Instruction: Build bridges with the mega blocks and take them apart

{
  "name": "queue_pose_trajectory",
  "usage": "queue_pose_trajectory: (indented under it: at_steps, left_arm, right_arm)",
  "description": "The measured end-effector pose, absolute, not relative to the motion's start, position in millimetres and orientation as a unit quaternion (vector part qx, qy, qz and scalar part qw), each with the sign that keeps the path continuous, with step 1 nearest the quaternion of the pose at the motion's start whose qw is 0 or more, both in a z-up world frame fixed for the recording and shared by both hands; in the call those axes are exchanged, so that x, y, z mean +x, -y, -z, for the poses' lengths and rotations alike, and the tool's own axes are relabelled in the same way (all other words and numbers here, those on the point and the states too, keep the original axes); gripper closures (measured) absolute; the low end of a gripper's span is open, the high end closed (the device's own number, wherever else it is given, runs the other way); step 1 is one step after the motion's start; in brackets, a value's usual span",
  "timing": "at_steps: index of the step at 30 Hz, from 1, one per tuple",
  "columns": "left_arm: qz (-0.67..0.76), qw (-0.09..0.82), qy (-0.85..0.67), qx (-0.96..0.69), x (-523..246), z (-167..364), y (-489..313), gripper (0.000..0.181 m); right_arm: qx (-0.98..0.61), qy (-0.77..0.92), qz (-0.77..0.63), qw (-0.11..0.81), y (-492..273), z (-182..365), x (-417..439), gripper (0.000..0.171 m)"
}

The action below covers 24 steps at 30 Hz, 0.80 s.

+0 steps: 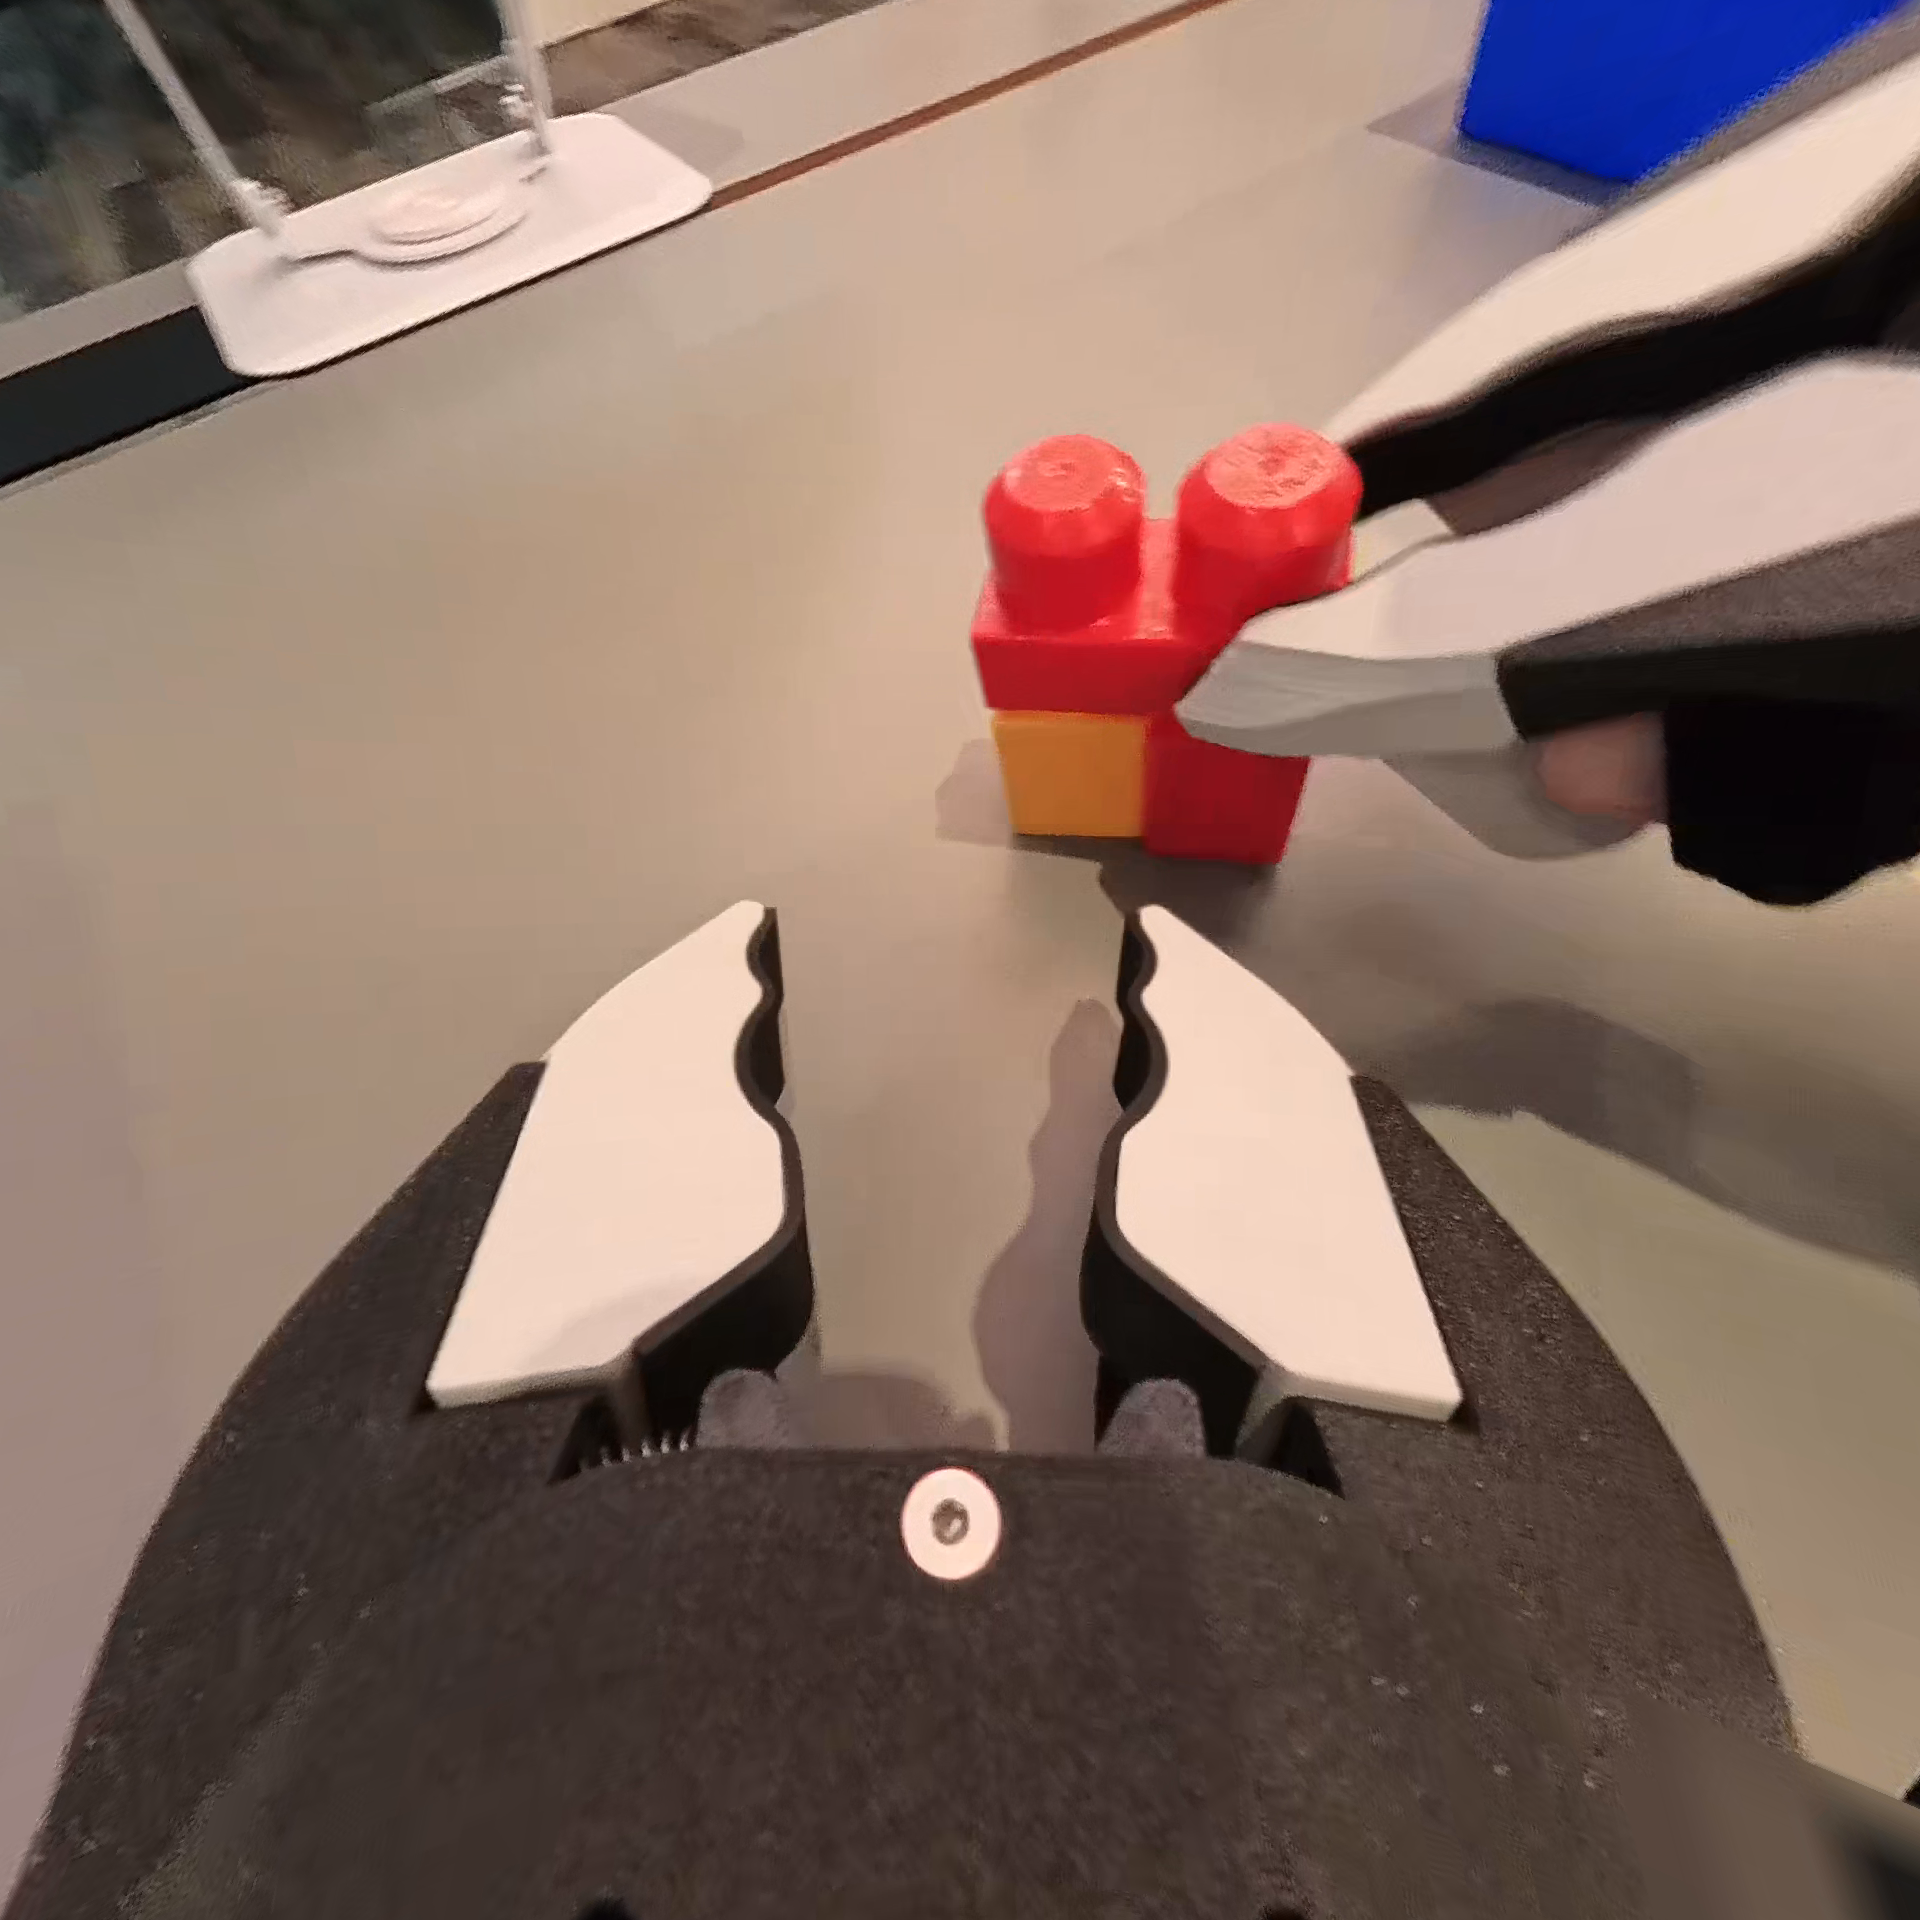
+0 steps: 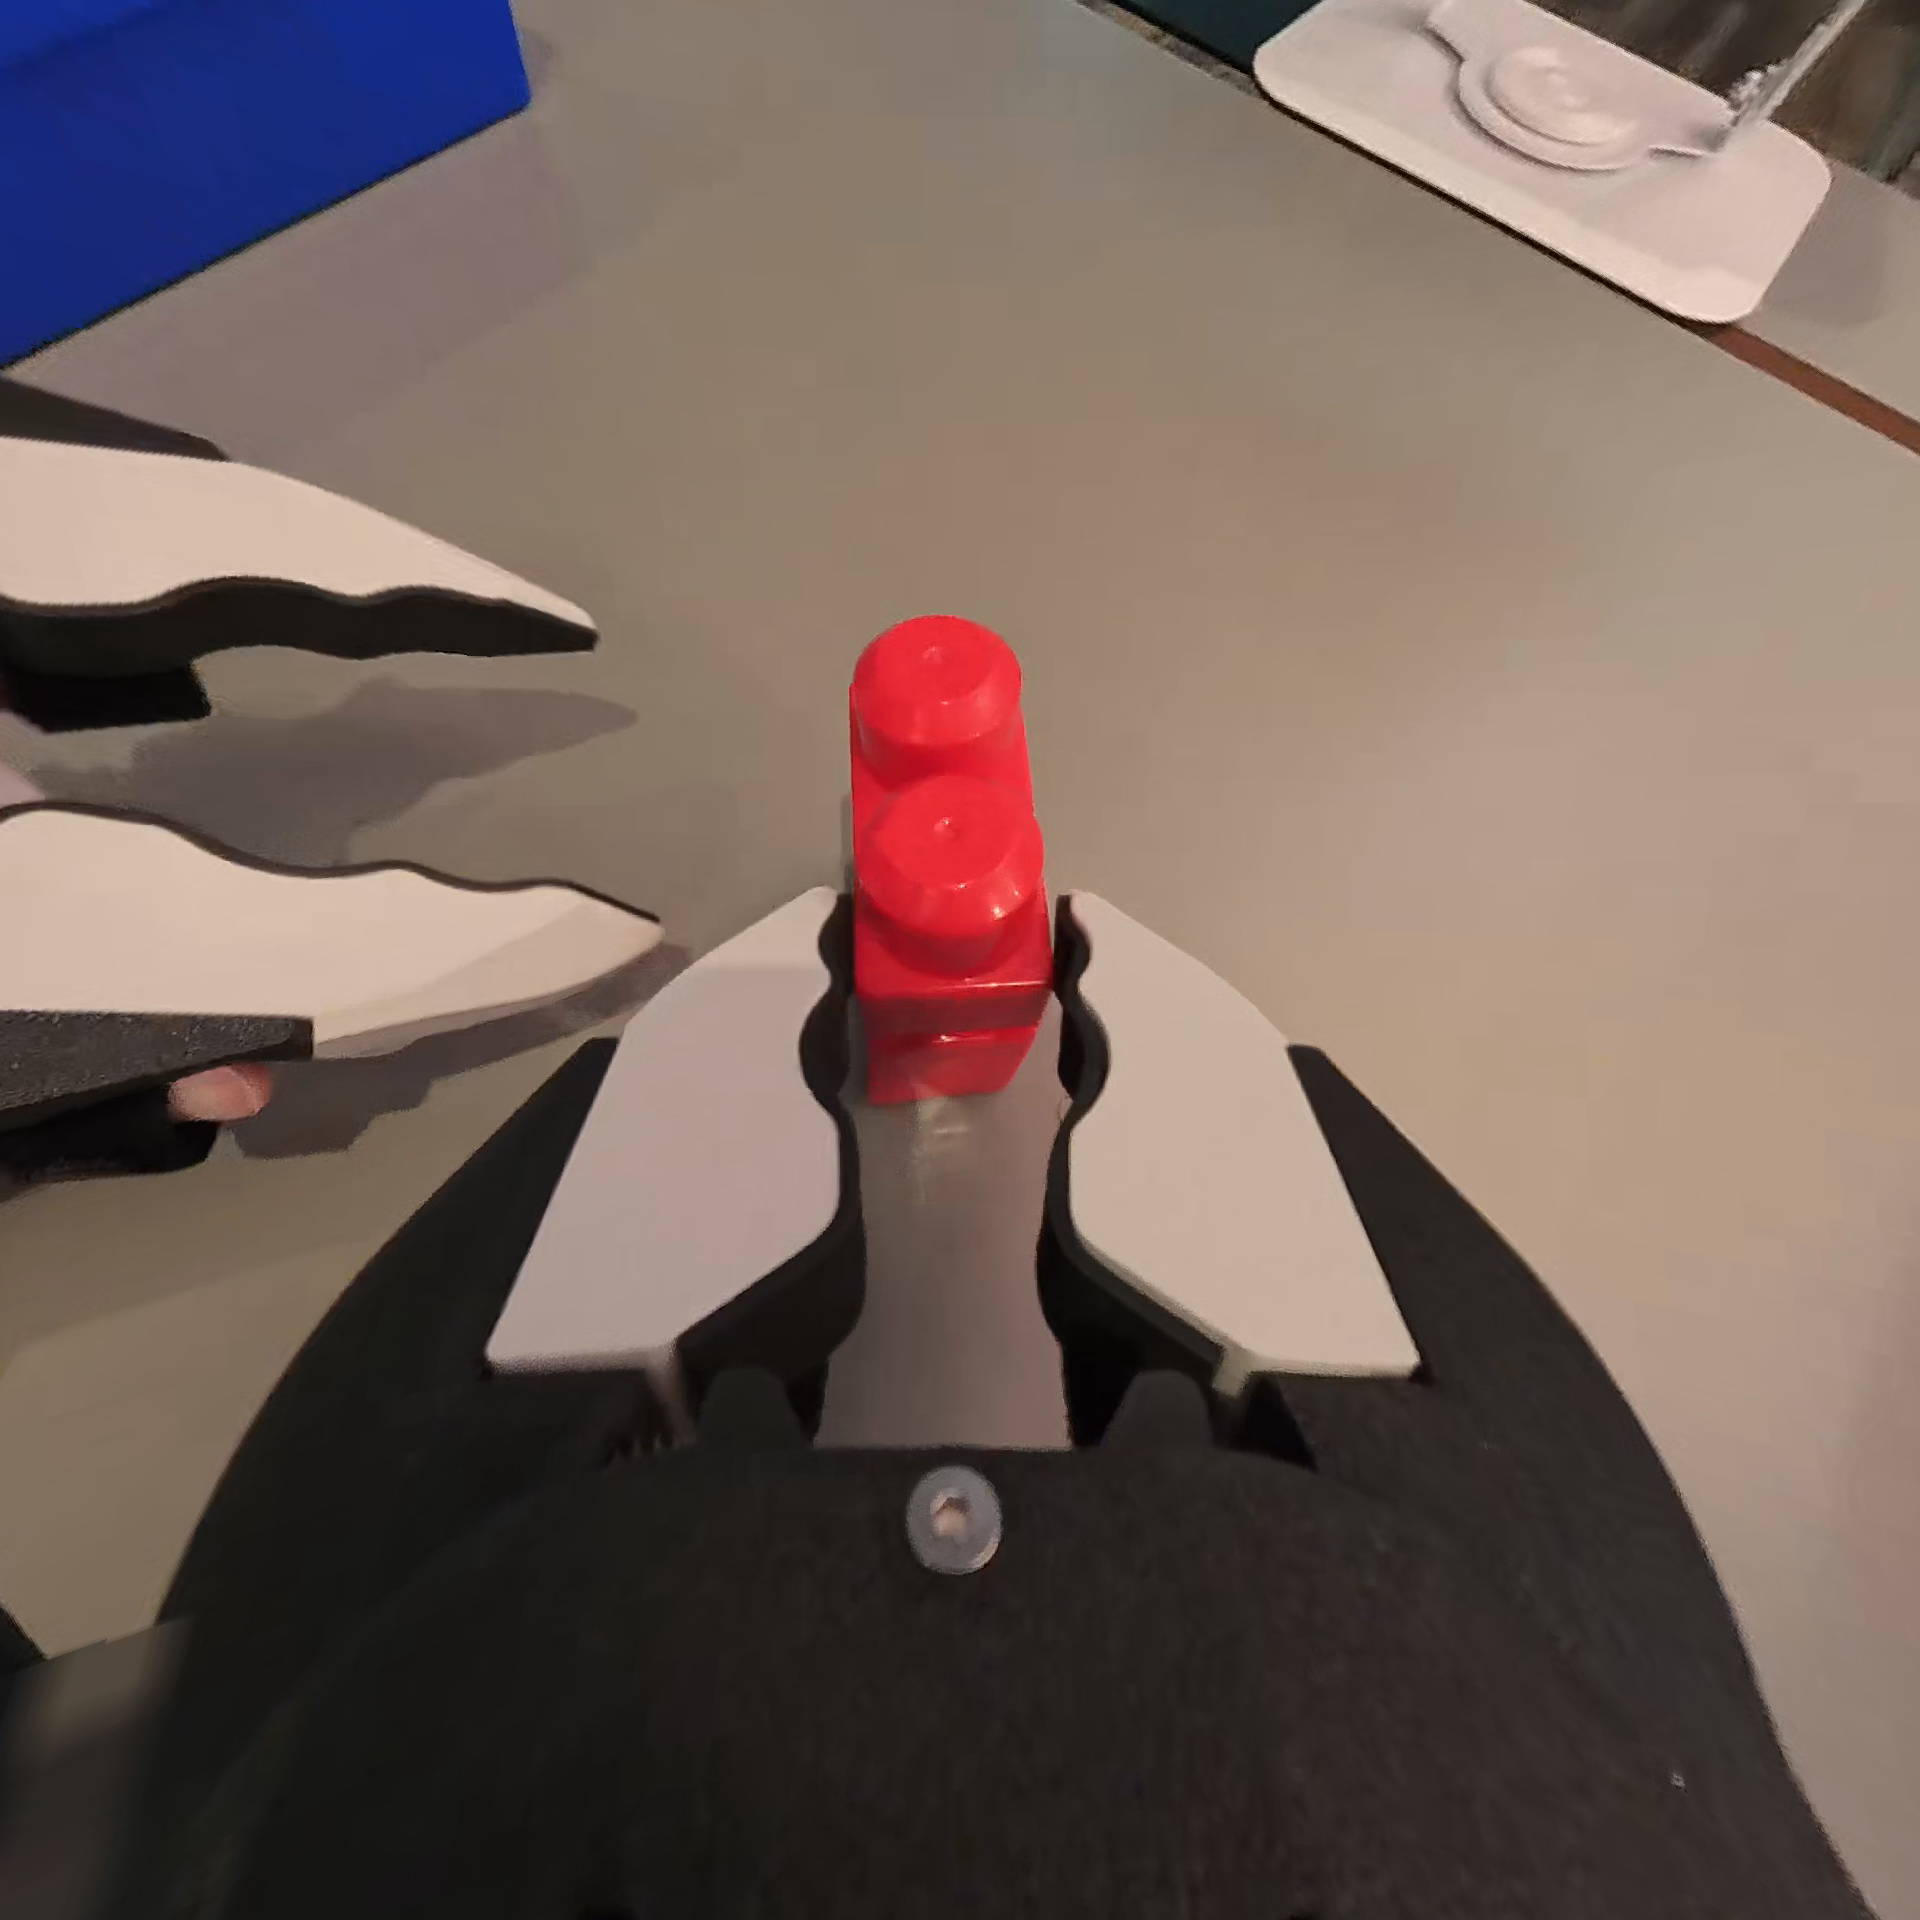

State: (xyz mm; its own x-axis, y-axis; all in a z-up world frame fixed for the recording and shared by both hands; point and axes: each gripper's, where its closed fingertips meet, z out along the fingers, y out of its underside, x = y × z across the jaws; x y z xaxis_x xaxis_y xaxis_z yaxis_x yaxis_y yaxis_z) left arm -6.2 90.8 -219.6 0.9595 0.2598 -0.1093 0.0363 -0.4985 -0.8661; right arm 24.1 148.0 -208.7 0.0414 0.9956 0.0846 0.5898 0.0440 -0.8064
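your right tongs [image 2: 951, 935] clamp the stiff, light two-stud red plastic block [image 2: 940, 883] by its smooth flanks; grip low. your left tongs [image 1: 945, 935] gape empty.

Right gripper [image 2: 951, 940] pinches the near end of a red two-stud block [image 2: 940, 894], fingers pressed to both its sides; a second red block [image 2: 940, 1065] sits under that end on the grey table [image 2: 1351, 727]. Left gripper [image 2: 629, 779] enters from the left edge with jaws apart and nothing between them, just beside the blocks, not touching. Blue box [image 2: 239, 135] far left, white flat base plate [image 2: 1538, 145] far right.
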Motion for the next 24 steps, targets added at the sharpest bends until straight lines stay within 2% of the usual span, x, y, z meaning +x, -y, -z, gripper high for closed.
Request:
queue_pose_trajectory:
  at_steps: [6,14,17,24]
  left_arm:
    - [-0.055,0.508,-0.022,-0.859,6,217,-101,0.122]
    - [0.058,0.463,-0.156,-0.871,16,232,-112,0.104]
    - [0.052,0.442,-0.189,-0.875,16,239,-122,0.100]
    - [0.109,0.431,-0.215,-0.870,37,239,-144,0.103]
  right_arm:
    - [-0.578,0.677,-0.313,0.330,-145,210,24,0.135]
    - [-0.471,0.720,-0.421,0.288,-142,207,33,0.135]
    - [-0.426,0.736,-0.442,0.285,-139,206,37,0.135]
    - [-0.373,0.755,-0.463,0.278,-139,206,42,0.135]
